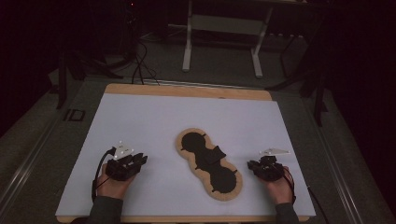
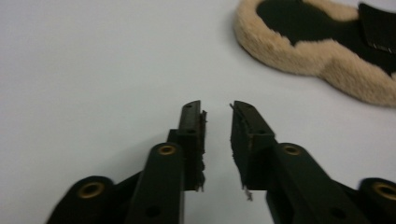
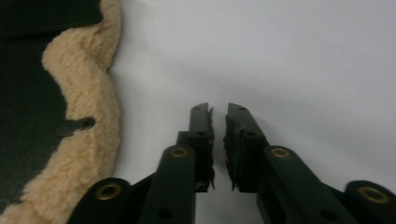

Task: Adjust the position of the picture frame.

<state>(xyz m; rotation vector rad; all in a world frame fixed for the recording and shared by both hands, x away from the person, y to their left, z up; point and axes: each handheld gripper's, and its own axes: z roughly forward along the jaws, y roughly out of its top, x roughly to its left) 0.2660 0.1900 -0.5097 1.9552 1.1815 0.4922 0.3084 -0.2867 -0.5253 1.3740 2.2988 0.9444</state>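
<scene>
A dim room surrounds a white table top [image 1: 154, 121] laid on a wooden board, with a metal frame [image 1: 224, 37] and loose cables on the grey floor beyond. The left gripper [image 2: 217, 109] rests low over bare white surface, its jaws narrowed to a slim gap with nothing between them; frayed pad edges show along the inner faces. The right gripper [image 3: 218, 112] sits the same way, its gap tighter, almost closed, and empty too. In the high view the left gripper [image 1: 133, 161] and the right gripper [image 1: 257, 165] flank the fleece pad [image 1: 208, 164], each held in a hand resting near the table's front edge, likely a ready stance before reaching in. The pad lies flat at the table's middle, a tan fleece rim around a black peanut-shaped centre, with a black flap across its waist. It lies near both grippers, touching neither. Nothing stands between either gripper and the fleece rim [image 3: 84, 93], so both approaches look open.
</scene>
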